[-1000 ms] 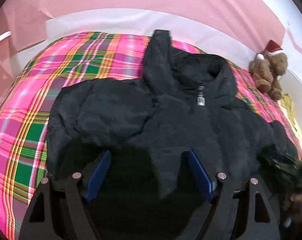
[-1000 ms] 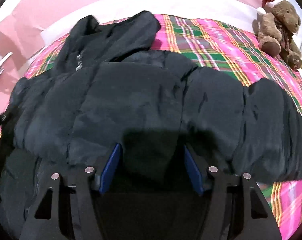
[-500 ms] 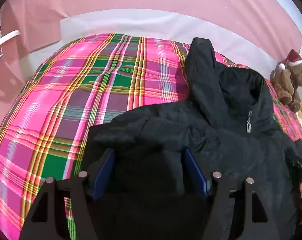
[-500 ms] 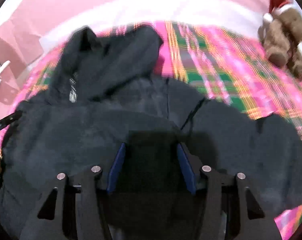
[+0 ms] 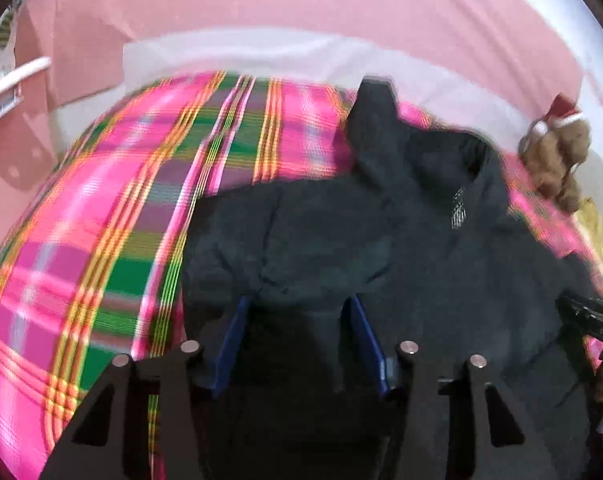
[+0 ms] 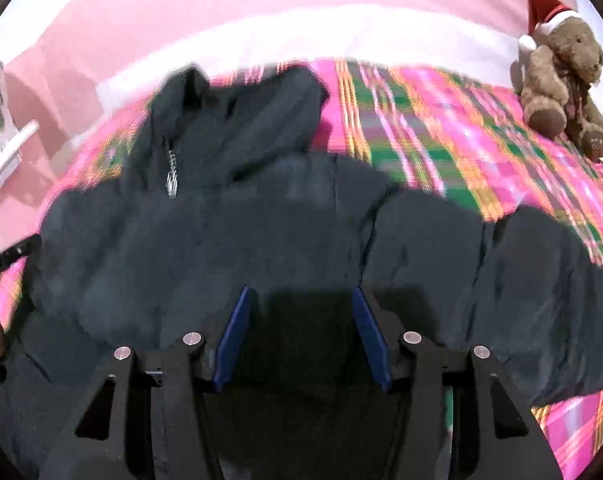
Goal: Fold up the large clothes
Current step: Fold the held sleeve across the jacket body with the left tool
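Observation:
A black puffer jacket (image 5: pixel 381 248) with a hood and a silver zip pull lies spread on a pink plaid bed cover (image 5: pixel 113 216). My left gripper (image 5: pixel 299 304) sits over the jacket's left part, its blue pads apart with jacket fabric bunched between them. My right gripper (image 6: pixel 301 300) sits over the jacket's (image 6: pixel 229 240) lower middle, its blue pads apart with dark fabric between them. The jacket's right sleeve (image 6: pixel 541 280) stretches out to the right. The right gripper's body shows at the right edge of the left wrist view (image 5: pixel 589 316). Both views are motion-blurred.
A brown teddy bear (image 6: pixel 561 68) in a red Santa hat sits at the bed's far right corner. A white sheet edge (image 5: pixel 301 56) and a pink wall lie beyond the bed. A white shelf (image 5: pixel 9 84) is at the far left.
Both grippers have swung and dropped toward the jacket. The left one has shifted right over the sleeve area and its pads stand closer together. The right one's pads stand wider apart than half a second ago.

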Tool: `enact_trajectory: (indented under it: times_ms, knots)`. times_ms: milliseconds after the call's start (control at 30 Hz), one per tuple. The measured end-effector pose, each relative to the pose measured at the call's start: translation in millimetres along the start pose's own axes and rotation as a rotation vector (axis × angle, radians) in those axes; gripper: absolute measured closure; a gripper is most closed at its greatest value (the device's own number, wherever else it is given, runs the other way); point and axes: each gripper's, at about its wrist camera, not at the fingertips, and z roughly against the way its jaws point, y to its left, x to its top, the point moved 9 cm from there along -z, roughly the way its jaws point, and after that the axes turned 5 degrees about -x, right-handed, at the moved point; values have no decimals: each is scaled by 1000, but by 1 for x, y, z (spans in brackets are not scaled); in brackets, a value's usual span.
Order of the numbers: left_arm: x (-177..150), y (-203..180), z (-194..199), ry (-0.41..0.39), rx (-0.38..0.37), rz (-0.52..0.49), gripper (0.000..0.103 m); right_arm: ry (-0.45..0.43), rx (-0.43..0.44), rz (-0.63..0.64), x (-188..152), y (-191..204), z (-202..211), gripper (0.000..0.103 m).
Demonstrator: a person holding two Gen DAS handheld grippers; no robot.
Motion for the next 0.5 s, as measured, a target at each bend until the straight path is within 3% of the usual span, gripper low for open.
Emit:
enact_trajectory:
  times_ms: [67, 233, 300, 500]
  knots:
    - [-3, 3, -9, 9, -10, 17, 48, 49, -1, 11, -13, 0, -22, 49]
    - [-2, -1, -5, 16, 31, -6, 48, 50, -18, 18, -15, 0, -23, 49]
    - [-2, -5, 11, 5, 34, 4, 49, 54, -30, 3, -19, -2, -11, 49]
    - [-24, -42, 79, -45, -3, -34, 48, -55, -47, -24, -35, -13, 66, 49]
